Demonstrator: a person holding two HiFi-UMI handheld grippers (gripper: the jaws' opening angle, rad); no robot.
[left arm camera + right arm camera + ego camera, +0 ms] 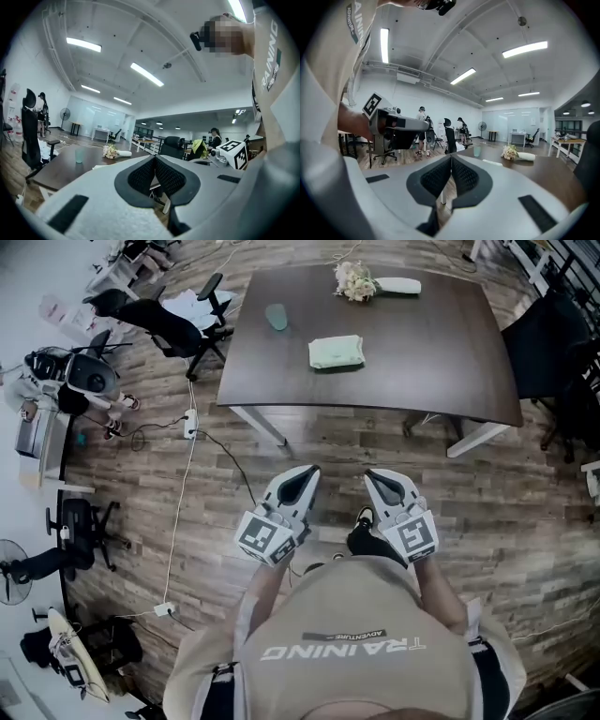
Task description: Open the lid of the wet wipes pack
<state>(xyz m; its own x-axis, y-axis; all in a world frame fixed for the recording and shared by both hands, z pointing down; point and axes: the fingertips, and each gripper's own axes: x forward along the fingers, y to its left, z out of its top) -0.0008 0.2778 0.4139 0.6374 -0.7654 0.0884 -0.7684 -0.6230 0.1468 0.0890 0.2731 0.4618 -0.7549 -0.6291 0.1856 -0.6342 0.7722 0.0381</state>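
While the pale green wet wipes pack lies on the dark rectangular table, the grey left gripper and right gripper hang well short of it, jaws together, empty.

The only lettering that reads is on the person's shirt: large white capitals spell TRAINING, upside down in the head view, and just above them a small dark strip carries the word ADVENTURE, with finer print beside it too small to read. The same print shows in part as RAINING in the left gripper view and as AINING in the right gripper view. The marker cube of the left gripper and the marker cube of the right gripper carry black-and-white square code patterns.
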